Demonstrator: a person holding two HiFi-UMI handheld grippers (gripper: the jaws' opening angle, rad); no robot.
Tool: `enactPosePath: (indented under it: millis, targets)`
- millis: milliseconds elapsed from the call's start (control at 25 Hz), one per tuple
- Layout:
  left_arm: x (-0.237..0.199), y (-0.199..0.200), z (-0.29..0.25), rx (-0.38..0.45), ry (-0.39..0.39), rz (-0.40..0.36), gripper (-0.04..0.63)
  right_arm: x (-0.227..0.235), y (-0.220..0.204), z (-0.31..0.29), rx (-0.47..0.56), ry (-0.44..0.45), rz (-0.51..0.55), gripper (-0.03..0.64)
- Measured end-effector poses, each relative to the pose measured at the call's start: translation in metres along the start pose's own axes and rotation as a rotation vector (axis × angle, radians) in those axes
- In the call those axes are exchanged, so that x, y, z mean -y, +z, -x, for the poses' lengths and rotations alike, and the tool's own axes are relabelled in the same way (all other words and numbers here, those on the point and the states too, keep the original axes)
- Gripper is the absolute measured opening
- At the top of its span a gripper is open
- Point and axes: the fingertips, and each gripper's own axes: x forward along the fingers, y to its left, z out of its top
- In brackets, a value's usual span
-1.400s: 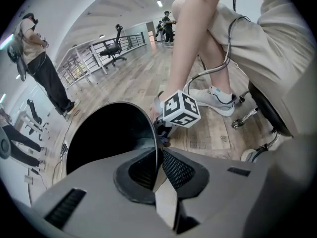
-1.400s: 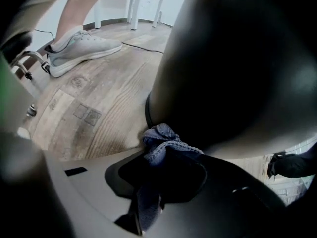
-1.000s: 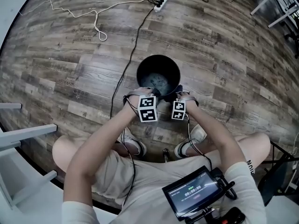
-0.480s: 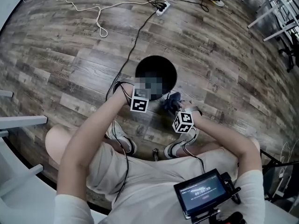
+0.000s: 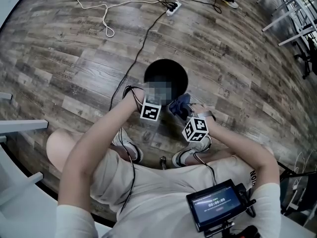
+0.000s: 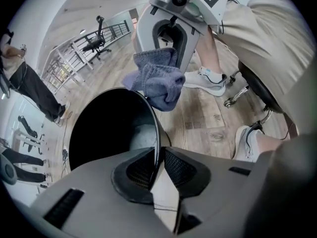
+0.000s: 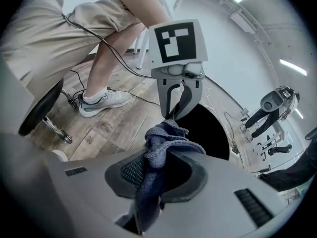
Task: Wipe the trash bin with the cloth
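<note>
My left tongs (image 6: pixel 157 165) have just been closing and now pinch the thin rim of the bin (image 6: pixel 156 125) between the pads. My right tongs (image 7: pixel 161 175) clamp the blue cloth (image 7: pixel 166 143), bunched up and held just beside that rim, outside the bin. The bin stands on the wood floor (image 5: pixel 64 68) in front of my shoes (image 5: pixel 130 151). A black cable (image 5: pixel 148 46) runs past it to a power strip (image 5: pixel 171 5); a white cord (image 5: pixel 105 21) lies well apart. The digits on the screen (image 5: pixel 215 202) at my waist are too small to read. Only the left gripper view shows a pale patch inside the bin.
</note>
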Motion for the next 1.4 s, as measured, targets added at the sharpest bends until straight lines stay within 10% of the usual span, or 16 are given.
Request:
enactPosePath:
  millis: [1400]
  targets:
    - [0.006, 0.021, -0.001, 0.064, -0.01, -0.024, 0.041, -0.06, -0.113, -0.184, -0.289, 0.129, 0.032, 0.077]
